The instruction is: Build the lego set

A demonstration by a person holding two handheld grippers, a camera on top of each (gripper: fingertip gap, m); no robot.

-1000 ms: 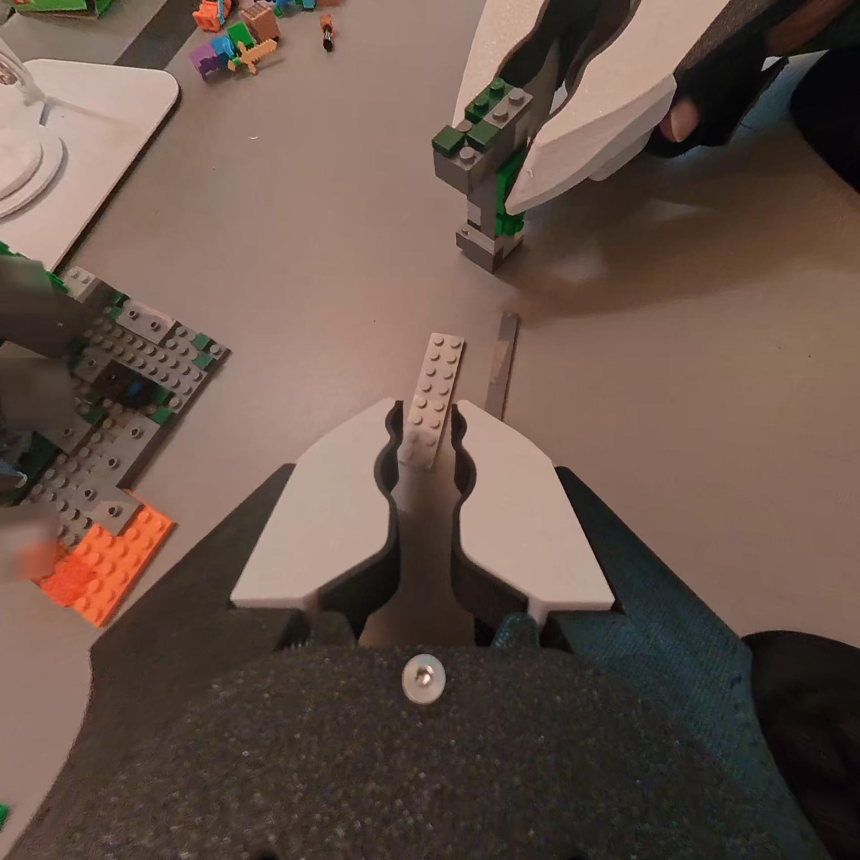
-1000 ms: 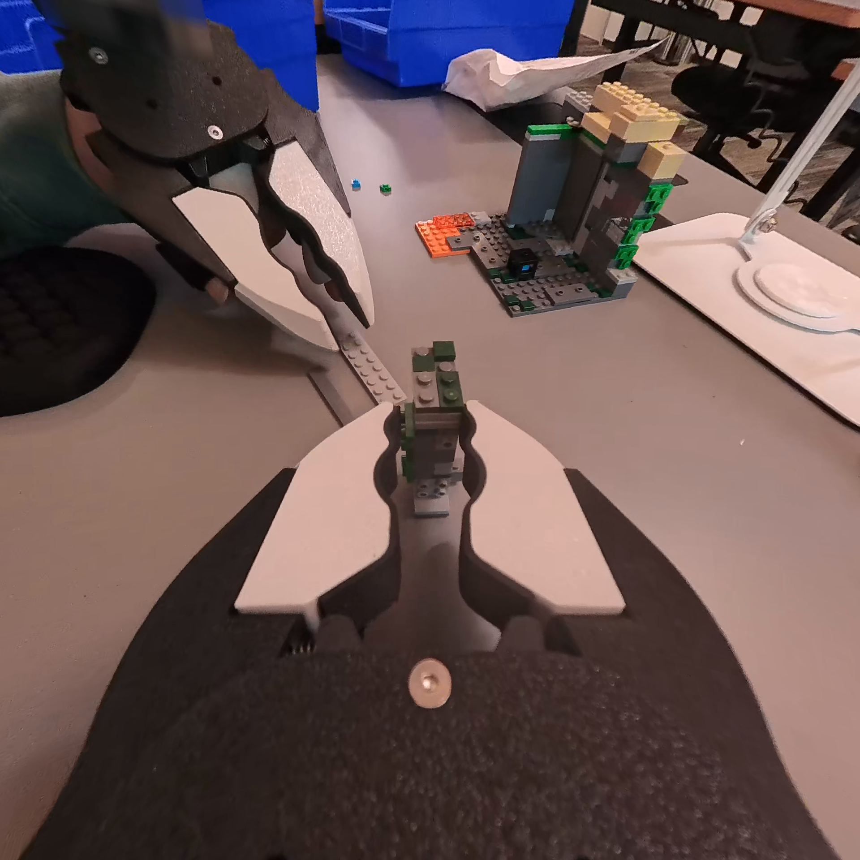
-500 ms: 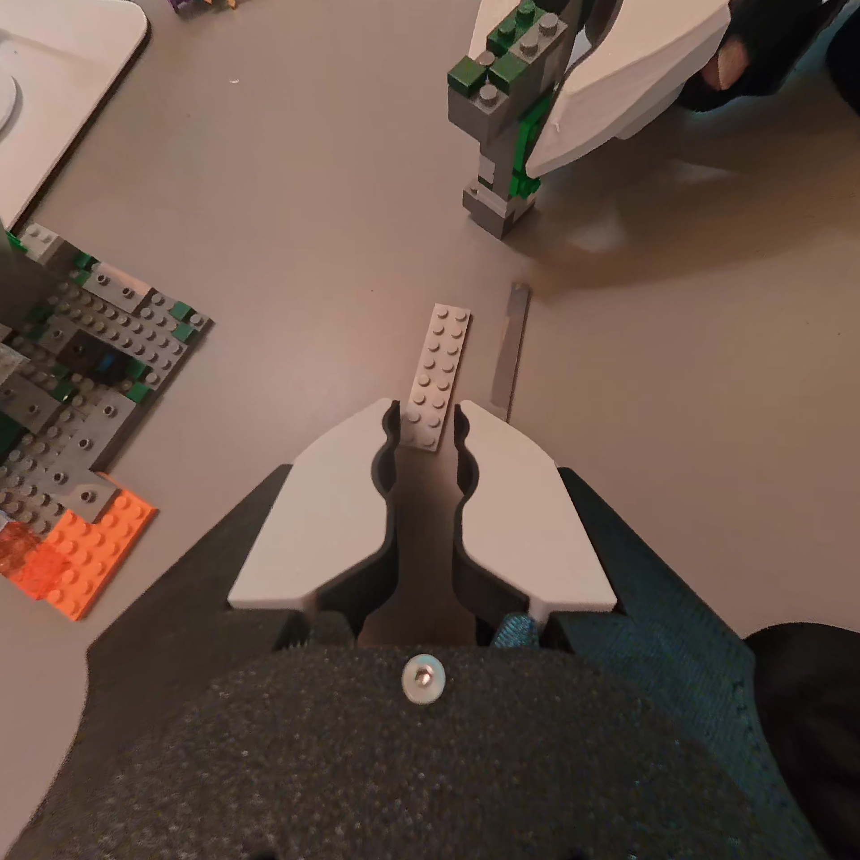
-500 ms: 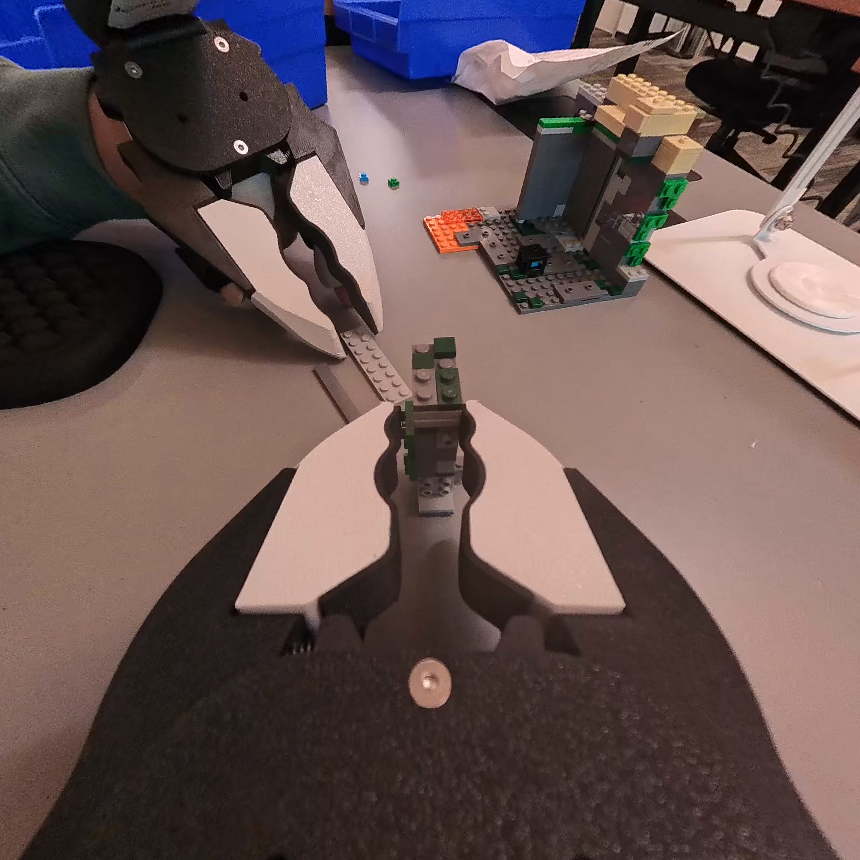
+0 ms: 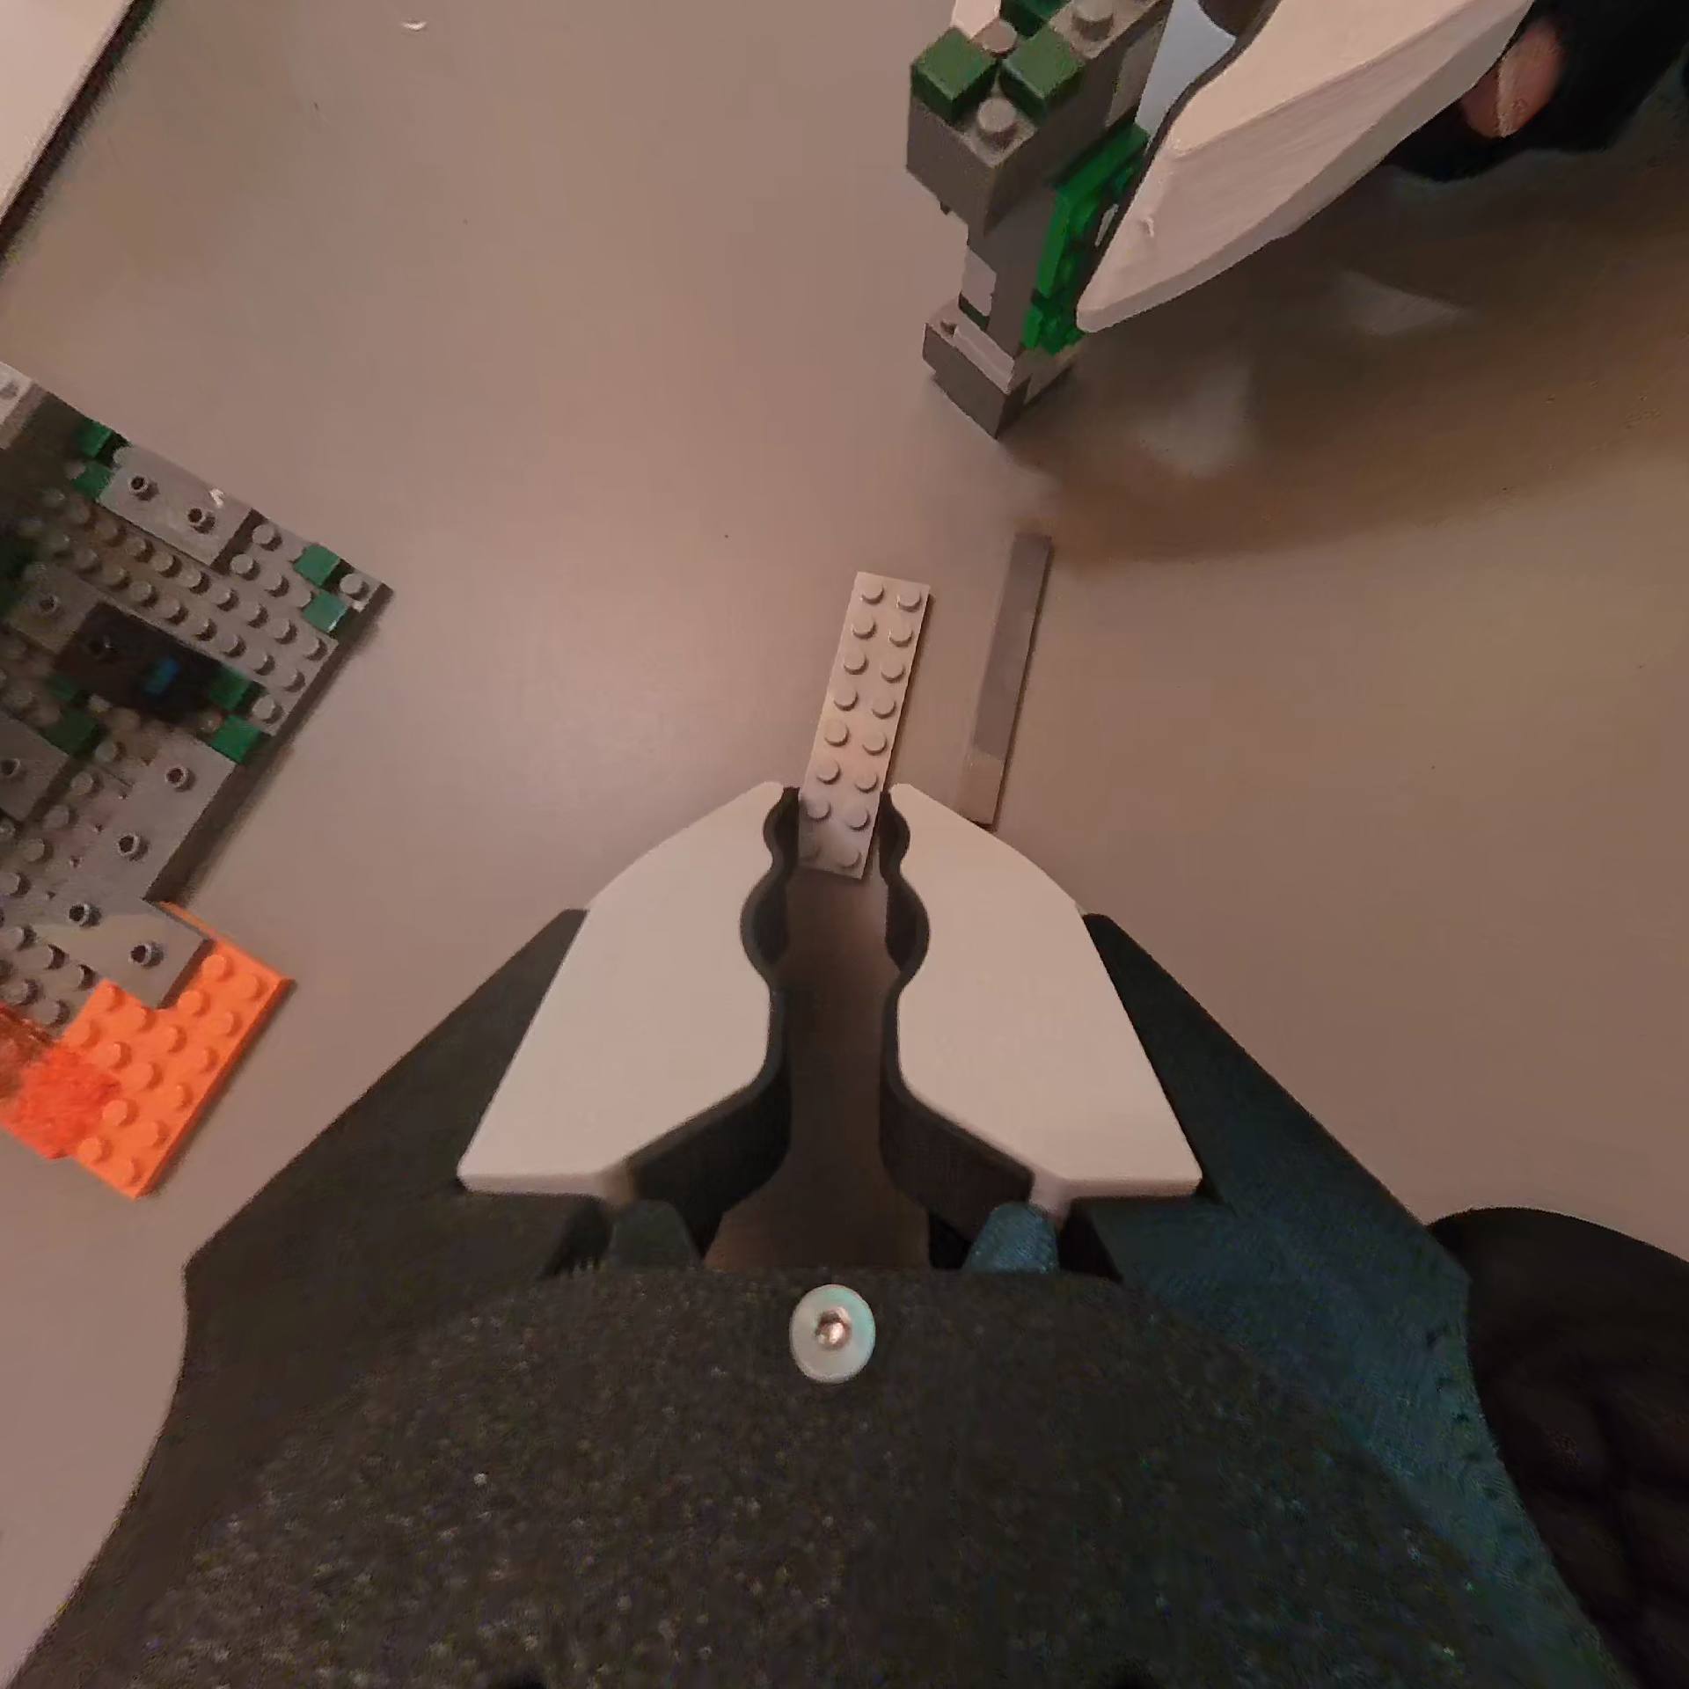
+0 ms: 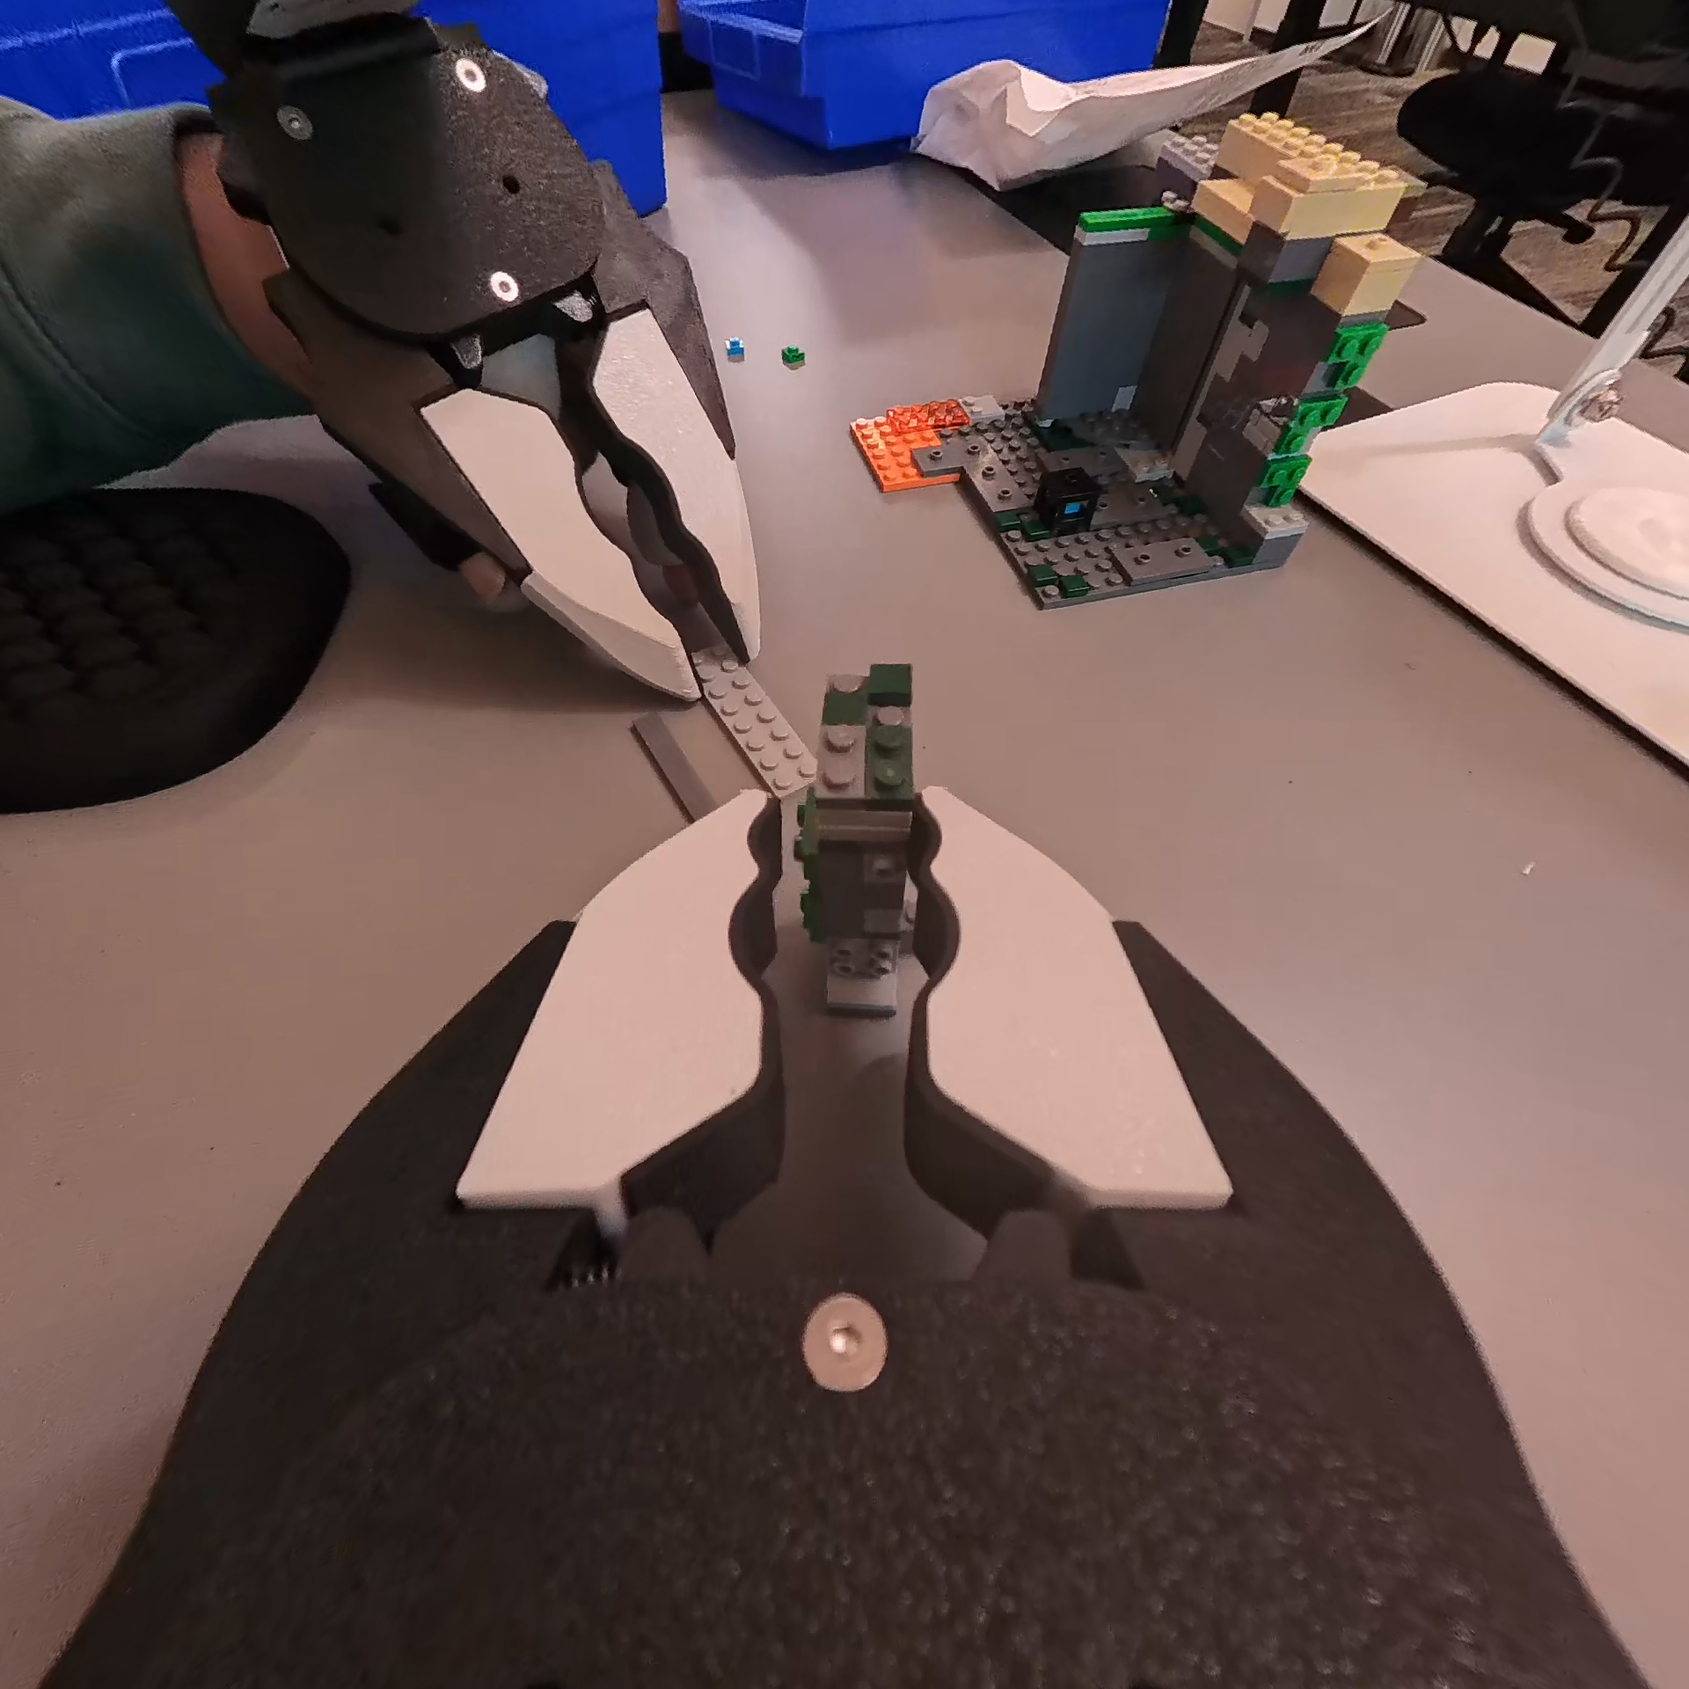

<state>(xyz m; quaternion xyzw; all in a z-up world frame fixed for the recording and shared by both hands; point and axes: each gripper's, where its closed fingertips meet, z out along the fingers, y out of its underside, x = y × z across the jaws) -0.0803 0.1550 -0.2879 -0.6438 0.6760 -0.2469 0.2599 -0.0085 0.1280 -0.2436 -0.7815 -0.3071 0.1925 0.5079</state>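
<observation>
Since a second ago, left gripper [image 5: 839, 804] has drawn back along the grey plate [image 5: 866, 722], then eased forward; fingers open, straddling its near end, plate flat on bench [image 5: 567, 366]. Right gripper [image 6: 845, 804] fingers closed on grey-green brick column [image 6: 864, 823], upright, base touching bench.

Light grey studded plate [image 5: 859, 731]; grey-green column [image 6: 864, 823]; orange baseplate corner [image 5: 155, 1069]; white tongs [image 5: 836, 813].
</observation>
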